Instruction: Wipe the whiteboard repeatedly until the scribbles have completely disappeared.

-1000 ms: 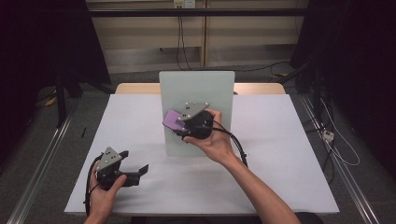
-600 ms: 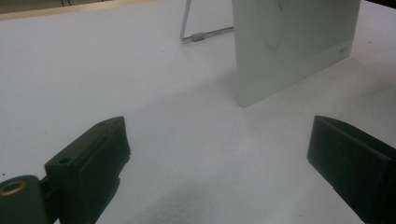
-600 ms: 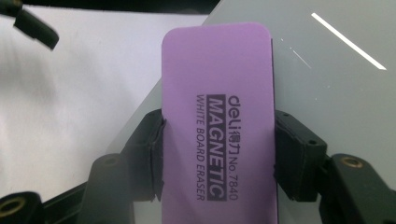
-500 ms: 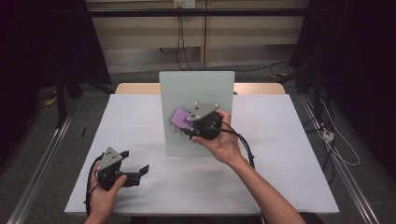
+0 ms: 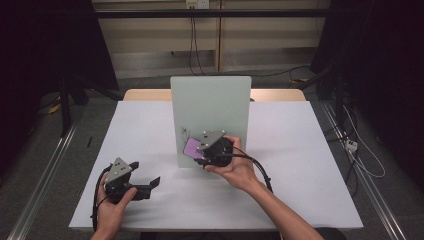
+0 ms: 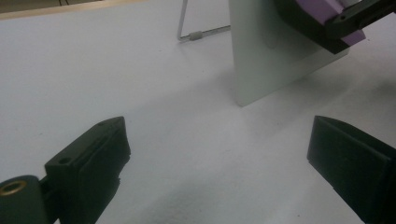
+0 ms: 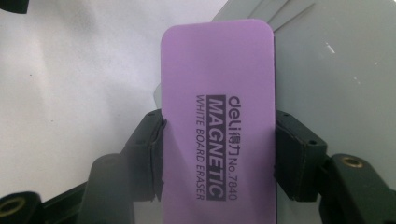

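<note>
The right tongs [image 7: 218,154] pinch a flat purple whiteboard eraser [image 7: 217,116] with rounded corners and printed lettering, held against the lower part of a smooth, pale upright board [image 5: 210,105] on a thin wire stand. The left tongs [image 5: 145,186], matte black and blocky, sit spread on the white counter [image 5: 300,150].

The purple eraser [image 7: 217,116] carries dark print running lengthwise along its face, reading "deli" with two Chinese characters and "No. 7840" on the first line, "MAGNETIC" in light letters on a dark bar (the largest lettering) on the second, and "WHITE BOARD ERASER" on the third.
</note>
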`<state>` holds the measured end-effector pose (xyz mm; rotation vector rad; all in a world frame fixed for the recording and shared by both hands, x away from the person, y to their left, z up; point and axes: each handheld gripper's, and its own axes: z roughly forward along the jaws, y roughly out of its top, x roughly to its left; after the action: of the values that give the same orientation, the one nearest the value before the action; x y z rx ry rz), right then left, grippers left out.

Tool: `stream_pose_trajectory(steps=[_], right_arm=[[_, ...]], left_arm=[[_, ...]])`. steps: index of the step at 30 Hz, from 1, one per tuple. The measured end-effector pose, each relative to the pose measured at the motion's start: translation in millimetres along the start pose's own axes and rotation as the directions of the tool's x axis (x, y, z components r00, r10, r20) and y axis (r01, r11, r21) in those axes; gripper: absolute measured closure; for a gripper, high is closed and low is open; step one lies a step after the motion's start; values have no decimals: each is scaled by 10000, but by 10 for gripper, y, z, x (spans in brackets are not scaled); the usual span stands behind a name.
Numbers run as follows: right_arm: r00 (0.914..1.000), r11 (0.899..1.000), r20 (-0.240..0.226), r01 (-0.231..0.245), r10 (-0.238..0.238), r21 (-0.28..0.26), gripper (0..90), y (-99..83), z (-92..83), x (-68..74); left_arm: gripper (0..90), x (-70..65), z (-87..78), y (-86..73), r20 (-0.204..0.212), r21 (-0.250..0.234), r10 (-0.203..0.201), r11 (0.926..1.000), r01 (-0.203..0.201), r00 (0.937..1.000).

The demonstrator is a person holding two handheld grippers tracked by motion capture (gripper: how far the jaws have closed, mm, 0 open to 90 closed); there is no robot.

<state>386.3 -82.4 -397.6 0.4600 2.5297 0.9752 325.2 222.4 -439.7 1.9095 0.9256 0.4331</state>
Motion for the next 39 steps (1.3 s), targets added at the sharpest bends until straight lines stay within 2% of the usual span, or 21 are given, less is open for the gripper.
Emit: stream_pose_trajectory(steps=[3,6,11,15,19,22,25,28,39], right_arm=[[9997,9998,-128,-205,204,-77,414,6,-1,-18],[9999,9997,70,-146,147,-201,414,62,-33,-39],[9990,9967,260,-344,364,-739,415,220,-138,-169],[9984,9957,474,-270,313,-887,415,364,-195,-245],[9977,9929,556,-328,393,-1143,414,487,-198,-290],[9971,9942,720,-151,229,-1062,414,506,-155,-240],[9977,9960,673,-54,114,-887,415,490,-103,-189],[9982,9981,601,49,-12,-619,415,452,-34,-115],[9999,10000,-158,45,-44,33,415,215,190,93]], left_arm=[[54,10,9,-2,-3,47,9,10000,-9,10000],[54,12,21,-1,-24,63,-22,10000,22,10000],[54,0,7,1,27,52,57,10000,-58,10000],[54,17,8,-5,7,30,-62,10000,62,10000],[54,5,5,0,38,14,-9,10000,9,10000],[54,4,-3,1,10,-39,9,10000,-9,10000],[54,10,-2,-5,17,-34,-127,9999,127,9999],[54,16,-10,0,29,-17,-9,10000,9,10000],[54,13,-20,0,-28,-67,-47,10000,47,10000]])
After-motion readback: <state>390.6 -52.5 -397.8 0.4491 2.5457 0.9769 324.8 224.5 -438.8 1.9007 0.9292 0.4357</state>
